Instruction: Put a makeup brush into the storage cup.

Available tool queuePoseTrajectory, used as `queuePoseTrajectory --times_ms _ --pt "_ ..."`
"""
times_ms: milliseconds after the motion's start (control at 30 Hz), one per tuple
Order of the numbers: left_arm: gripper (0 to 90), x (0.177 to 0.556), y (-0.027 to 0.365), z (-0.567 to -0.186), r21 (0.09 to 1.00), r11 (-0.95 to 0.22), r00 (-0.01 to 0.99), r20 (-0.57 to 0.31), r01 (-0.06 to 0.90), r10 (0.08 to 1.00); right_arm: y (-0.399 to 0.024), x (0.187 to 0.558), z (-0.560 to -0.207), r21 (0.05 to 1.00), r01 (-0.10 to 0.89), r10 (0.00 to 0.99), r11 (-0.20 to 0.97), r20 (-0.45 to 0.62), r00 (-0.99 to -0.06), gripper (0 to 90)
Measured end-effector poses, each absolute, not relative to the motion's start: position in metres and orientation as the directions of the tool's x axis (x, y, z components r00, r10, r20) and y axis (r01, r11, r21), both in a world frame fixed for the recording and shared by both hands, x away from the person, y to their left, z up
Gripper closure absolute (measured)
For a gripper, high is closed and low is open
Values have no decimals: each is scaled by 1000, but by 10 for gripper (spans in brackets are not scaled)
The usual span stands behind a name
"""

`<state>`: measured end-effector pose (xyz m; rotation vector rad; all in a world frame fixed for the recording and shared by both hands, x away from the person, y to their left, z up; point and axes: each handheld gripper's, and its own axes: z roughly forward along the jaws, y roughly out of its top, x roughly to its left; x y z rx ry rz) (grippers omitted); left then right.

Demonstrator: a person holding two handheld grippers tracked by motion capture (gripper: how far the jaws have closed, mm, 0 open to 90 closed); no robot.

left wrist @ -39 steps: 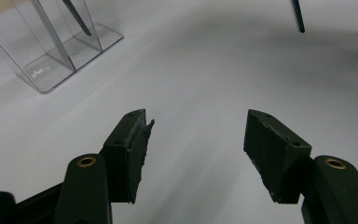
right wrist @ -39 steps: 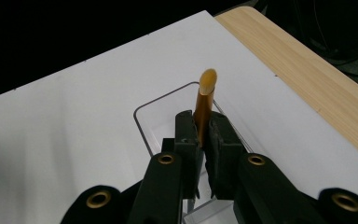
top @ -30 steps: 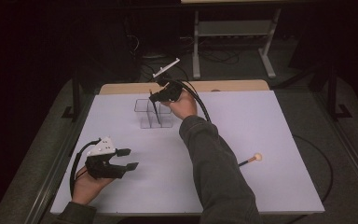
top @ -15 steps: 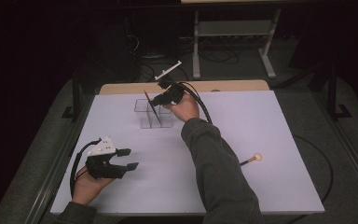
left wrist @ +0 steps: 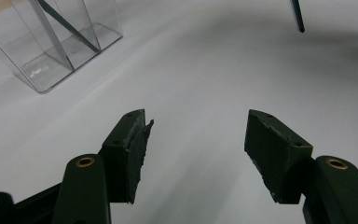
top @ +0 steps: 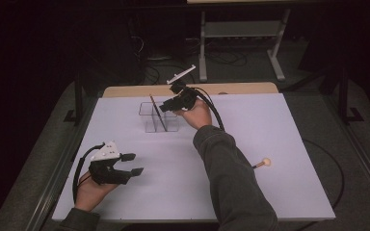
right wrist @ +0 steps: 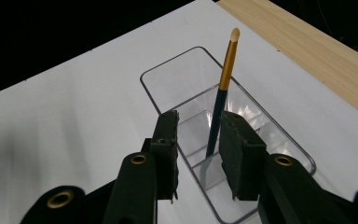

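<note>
Right gripper [top: 166, 107] over the clear organizer [top: 158, 117] at the far middle of the white desk [top: 279, 144], jaws parted, just been opening. Thin brush [right wrist: 221, 100] stands tilted in a compartment of the organizer; in the right gripper view its dark lower handle runs between the two pads [right wrist: 235, 151], close to the right one, contact hard to tell, gold band and pale tip above. High view shows the brush [top: 157, 111] leaning up and left out of the box.

Left gripper [top: 132, 164] near the desk's near left corner, jaws spread wide, nothing between them, well apart from the organizer [left wrist: 51, 44].

Second brush [top: 261, 164] with a round pale tip lies flat on the desk right of the person's right sleeve [top: 231, 183], apart from both grippers.
</note>
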<state>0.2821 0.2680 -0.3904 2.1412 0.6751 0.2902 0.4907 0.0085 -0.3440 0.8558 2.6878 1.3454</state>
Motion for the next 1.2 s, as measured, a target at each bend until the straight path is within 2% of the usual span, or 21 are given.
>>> queuePoseTrajectory --times_ms 1200 --pt "369 284 270 -393 784 -496 822 -32 373 569 -20 469 -344 768 452 456 453 236 -858 567"
